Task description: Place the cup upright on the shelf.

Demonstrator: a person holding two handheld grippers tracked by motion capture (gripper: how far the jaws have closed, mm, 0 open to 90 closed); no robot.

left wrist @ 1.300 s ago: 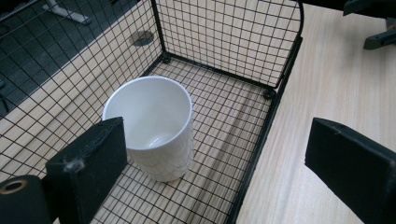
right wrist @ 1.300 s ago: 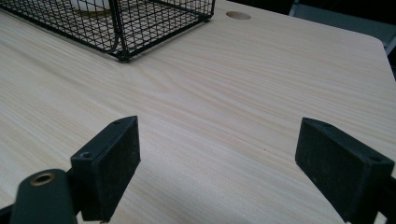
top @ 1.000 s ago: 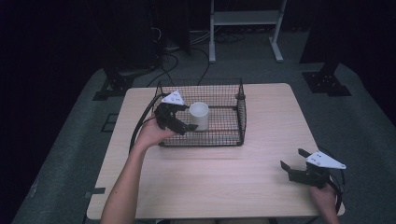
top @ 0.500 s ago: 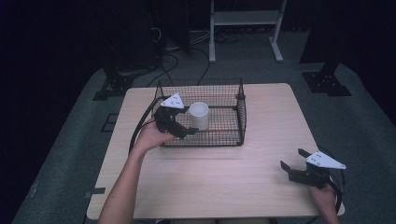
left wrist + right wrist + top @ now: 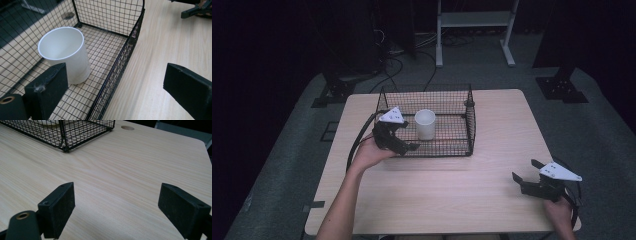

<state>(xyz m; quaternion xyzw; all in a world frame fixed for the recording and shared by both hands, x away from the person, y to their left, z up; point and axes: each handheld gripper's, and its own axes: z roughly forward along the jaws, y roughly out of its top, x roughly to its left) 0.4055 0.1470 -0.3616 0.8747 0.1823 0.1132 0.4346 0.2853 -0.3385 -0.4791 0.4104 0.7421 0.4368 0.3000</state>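
A wooden table has a black wire basket sitting on it, toward the far side. A white cup stands up straight inside the basket, on the basket's wire floor, and it is empty. The left gripper is held in the person's left hand at the near left corner of the basket, just beside the cup but not touching it. In the left gripper view, its two black jaws are wide apart with nothing between them. One jaw is over the inside of the basket, close in front of the cup, and the other jaw is over the bare table outside. The near wall of the basket runs between the two jaws. The right gripper is well away from the basket, near the front right corner of the table, held in the person's right hand. In the right gripper view, its jaws are also wide apart and hold nothing, with only bare wood under them. A corner of the basket shows far off at the top of that view. A dark floor lies around the table.
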